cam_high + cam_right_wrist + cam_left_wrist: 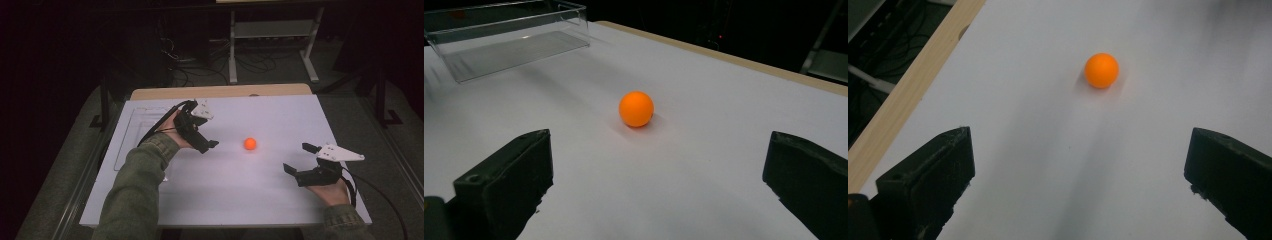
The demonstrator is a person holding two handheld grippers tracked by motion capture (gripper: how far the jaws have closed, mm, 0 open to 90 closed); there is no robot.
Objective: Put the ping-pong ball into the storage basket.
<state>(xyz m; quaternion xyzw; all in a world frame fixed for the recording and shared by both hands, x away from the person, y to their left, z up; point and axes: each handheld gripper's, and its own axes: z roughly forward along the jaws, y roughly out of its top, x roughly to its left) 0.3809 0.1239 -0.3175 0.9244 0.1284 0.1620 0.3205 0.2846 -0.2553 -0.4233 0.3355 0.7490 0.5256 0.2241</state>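
Observation:
A small orange ball [250, 144] rests on the white table sheet [270, 115], near its middle. My left gripper [206, 144] hovers a short way to the ball's left, open and holding nothing. In the left gripper view the ball [1101, 70] lies ahead of the wide-apart jaws of that gripper [1078, 185], slightly right of centre. My right gripper [300, 158] stands open to the ball's right and nearer the front edge, also holding nothing. The right gripper view has the ball [636, 108] ahead of its own spread gripper [656, 185], apart from both jaws.
A clear plastic tray [131, 135] lies on the sheet's left side, behind the left forearm, and the tray [509, 30] looks hollow. A wooden table edge [220, 91] runs along the back. Beyond it stand a white metal frame [272, 30] and floor cables.

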